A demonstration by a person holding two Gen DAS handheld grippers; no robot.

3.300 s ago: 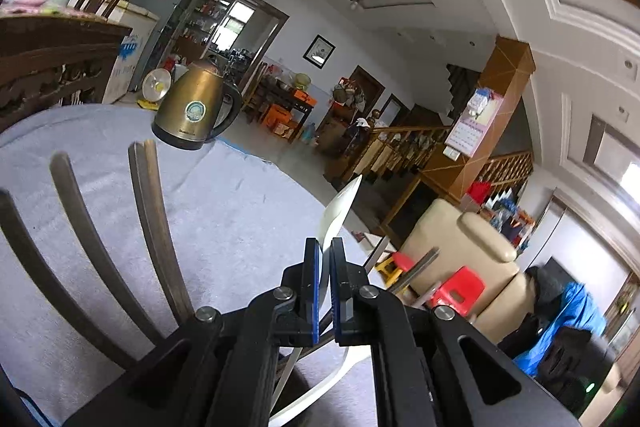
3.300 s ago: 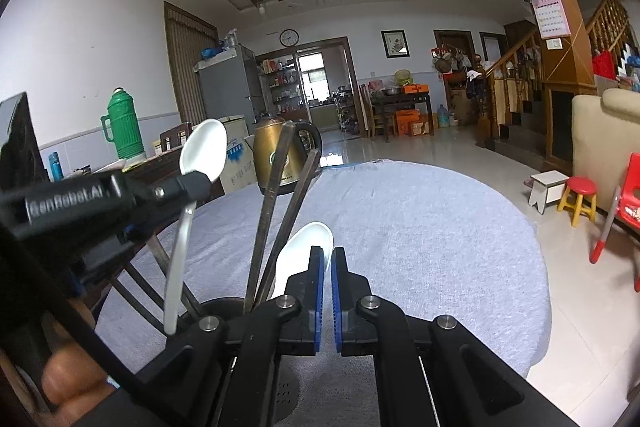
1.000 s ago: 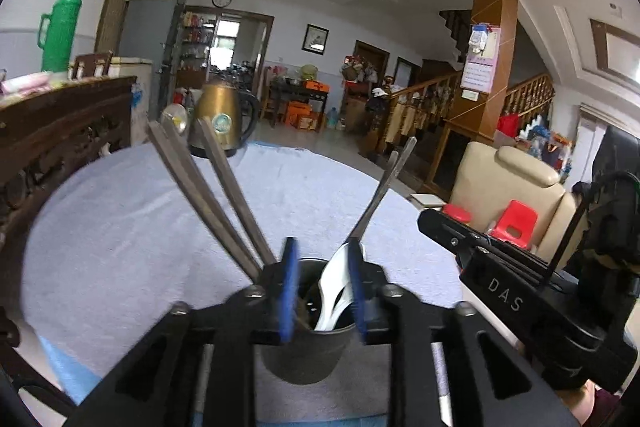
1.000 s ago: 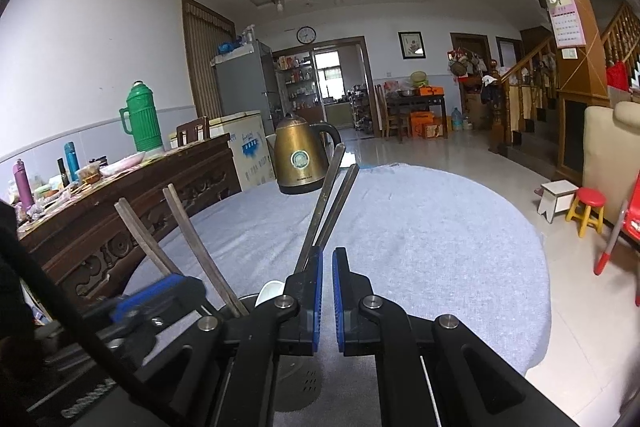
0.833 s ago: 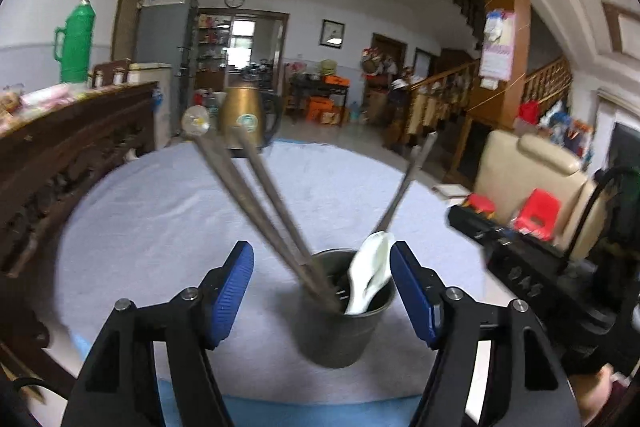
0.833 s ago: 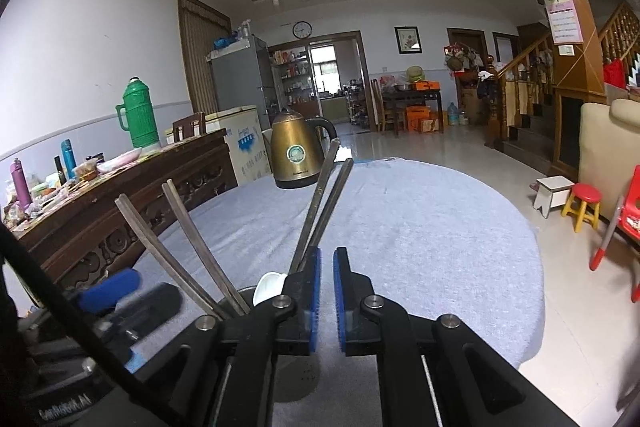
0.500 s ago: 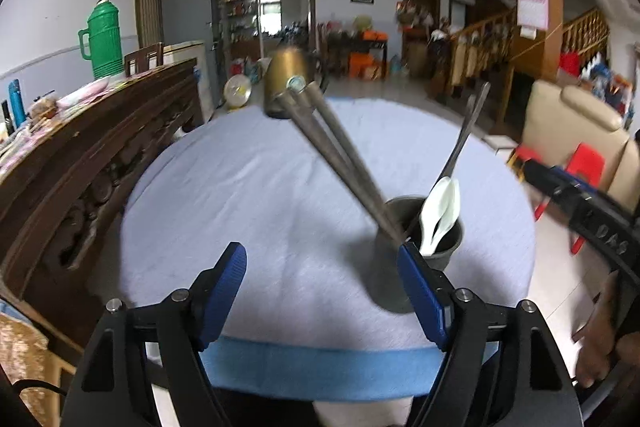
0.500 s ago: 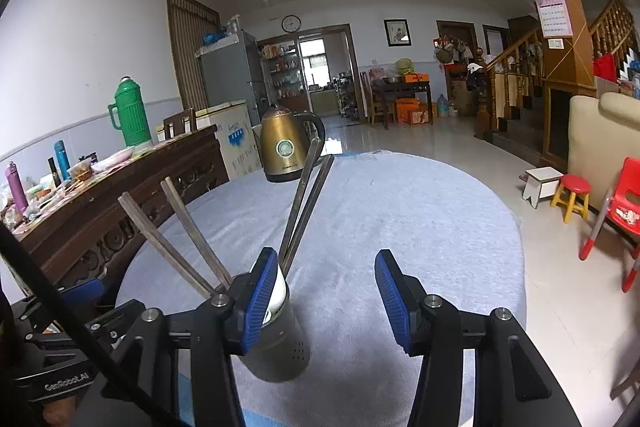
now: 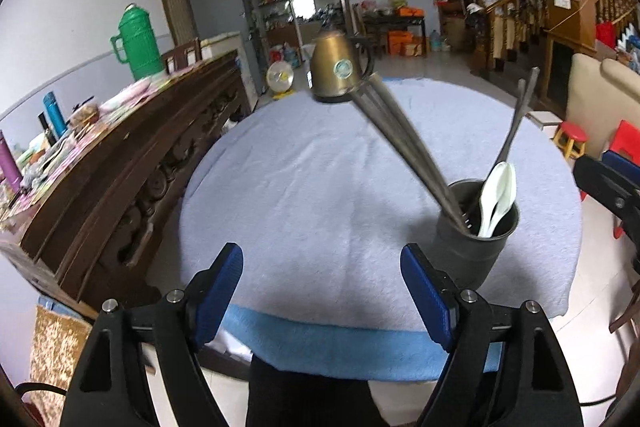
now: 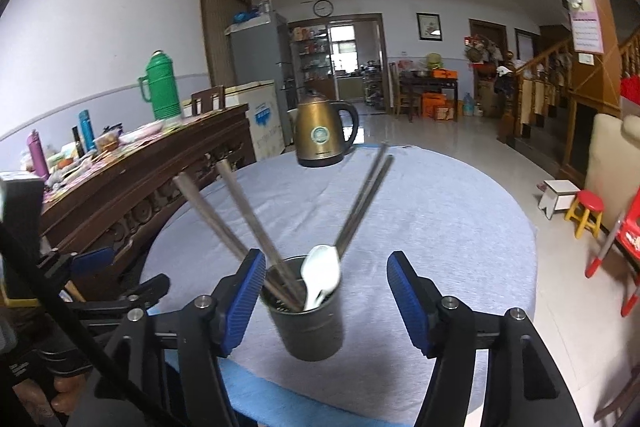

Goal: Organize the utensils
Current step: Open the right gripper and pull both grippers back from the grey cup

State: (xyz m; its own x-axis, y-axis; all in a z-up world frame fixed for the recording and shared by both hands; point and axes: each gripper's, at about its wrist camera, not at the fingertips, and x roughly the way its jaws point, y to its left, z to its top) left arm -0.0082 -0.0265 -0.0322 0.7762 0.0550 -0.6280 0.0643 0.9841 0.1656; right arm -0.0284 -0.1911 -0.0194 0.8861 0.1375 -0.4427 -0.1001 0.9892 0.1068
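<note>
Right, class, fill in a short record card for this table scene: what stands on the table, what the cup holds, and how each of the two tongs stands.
table: round, under a pale cloth
cup: dark cup near the table's front edge
cup contents: white spoons, two pairs of chopsticks
kettle: brass-coloured kettle at the far edge
left tongs: left tongs open, nothing between them, jaws have just been opening
right tongs: right tongs open, astride the cup without pressing on it, jaws have just been opening
</note>
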